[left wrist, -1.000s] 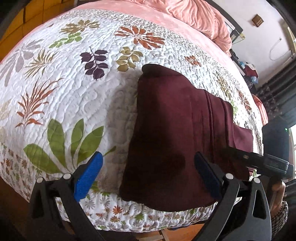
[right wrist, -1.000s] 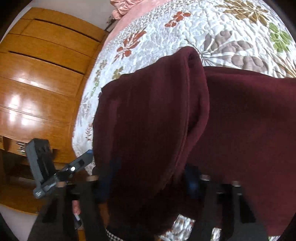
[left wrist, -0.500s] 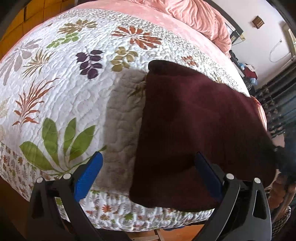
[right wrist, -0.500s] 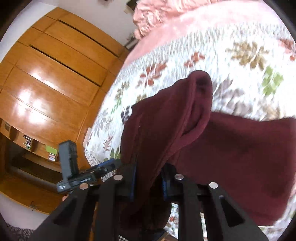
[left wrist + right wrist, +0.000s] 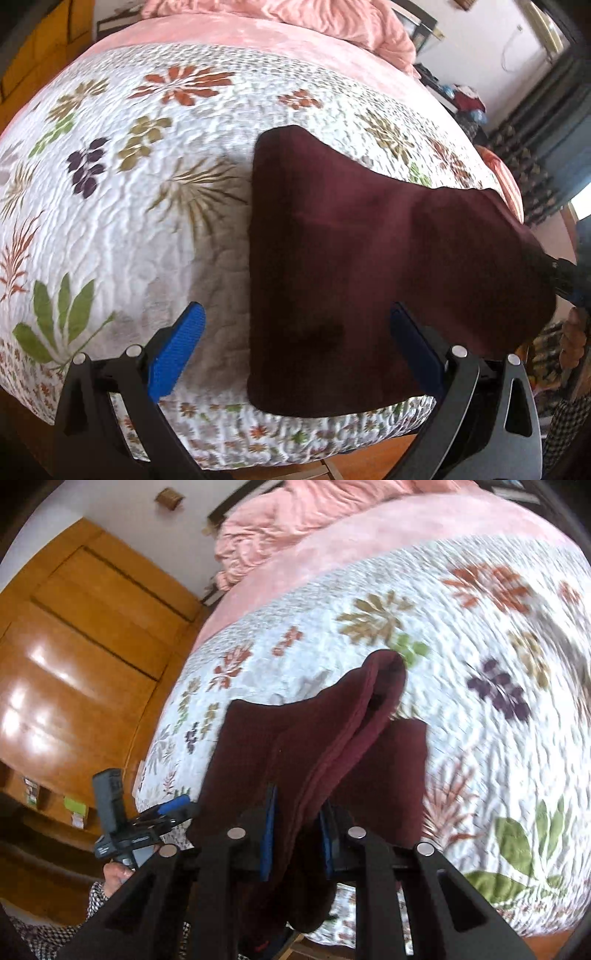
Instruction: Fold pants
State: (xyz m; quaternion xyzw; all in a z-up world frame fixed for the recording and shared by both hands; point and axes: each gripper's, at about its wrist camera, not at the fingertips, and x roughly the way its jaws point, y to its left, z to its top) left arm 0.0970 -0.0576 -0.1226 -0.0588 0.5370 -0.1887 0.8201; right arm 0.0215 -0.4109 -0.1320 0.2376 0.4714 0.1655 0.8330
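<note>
The dark maroon pants [image 5: 351, 266] lie folded on the floral quilt [image 5: 122, 206] near the bed's front edge, their right part lifted off the bed. My left gripper [image 5: 295, 339] is open and empty, its blue pads on either side of the pants' near end, above them. My right gripper [image 5: 297, 834] is shut on a bunched fold of the pants [image 5: 314, 746] and holds it up above the quilt [image 5: 480, 664]. The left gripper also shows in the right wrist view [image 5: 166, 808] at the lower left.
A pink blanket [image 5: 295, 18] is heaped at the head of the bed. A wooden wardrobe [image 5: 74, 646] stands beside the bed. Clutter and a dark curtain [image 5: 546, 122] lie at the far right.
My right gripper has closed on the pants' edge and lifted it, carrying the fold across the bed. The left gripper has stayed open and drawn back slightly.
</note>
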